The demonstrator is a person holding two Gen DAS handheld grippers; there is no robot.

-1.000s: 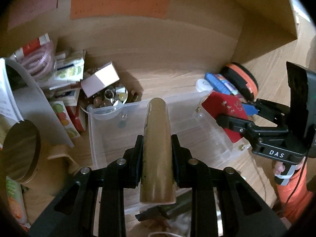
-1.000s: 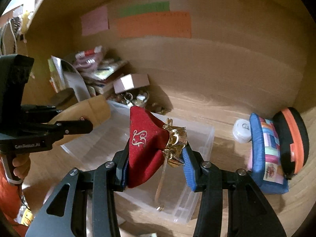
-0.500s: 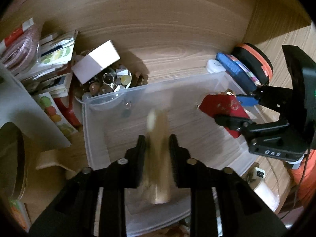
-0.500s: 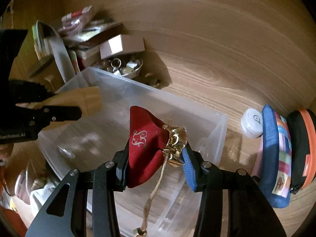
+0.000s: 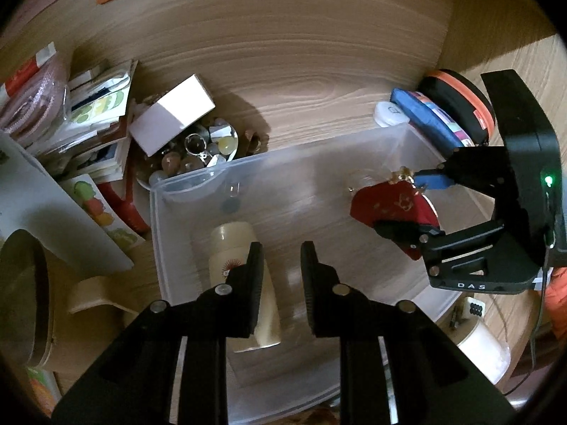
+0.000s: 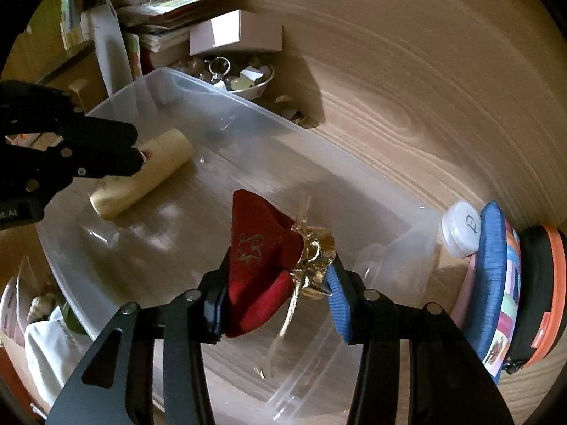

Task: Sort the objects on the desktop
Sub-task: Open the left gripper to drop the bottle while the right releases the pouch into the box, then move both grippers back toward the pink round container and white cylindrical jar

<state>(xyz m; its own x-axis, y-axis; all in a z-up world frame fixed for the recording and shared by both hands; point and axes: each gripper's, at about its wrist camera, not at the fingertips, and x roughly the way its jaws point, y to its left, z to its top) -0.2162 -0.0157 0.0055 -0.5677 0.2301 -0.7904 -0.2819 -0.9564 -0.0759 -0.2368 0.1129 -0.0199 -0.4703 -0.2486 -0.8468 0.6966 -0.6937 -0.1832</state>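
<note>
Two wrist views of one sorting step, items listed from largest to smallest. Pale wood-grain desk [image 5: 283, 71]: carries everything shown. Clear rectangular plastic bin [image 5: 156, 212], the sorting target, fills the centre of both views. A small bowl of glass beads and trinkets [image 5: 198, 156] sits just outside the bin's 11 o'clock corner in the left wrist view, and a blue patchwork fabric case [image 5: 432, 124] stands at 1 o'clock.

Left gripper [image 5: 281, 251]: black fingers drawn in to a narrow gap with nothing between them, poised above the bin's 6 o'clock edge. Right gripper [image 6: 280, 265]: blue-padded, entering the left wrist view from 3 o'clock. Its jaws have just been opening, yet the pouch is still between them and touches both pads.

Cream cylindrical tube with a small red sun mark [image 5: 230, 244]: a second ago it stood clamped in the left jaws; now it lies on its side on the bin floor toward 7 o'clock, partly hidden behind the left finger. That item can be judged sorted, leaving the left hand free for another object.

Red velvet drawstring pouch with a gold ruffled neck [image 6: 255, 248]: carried from above the bin rim to low over the bin's 3 o'clock end, its gold cord dangling toward the floor. With the grip loosening, release into the bin is judged imminent, so a second item is nearly sorted.
</note>
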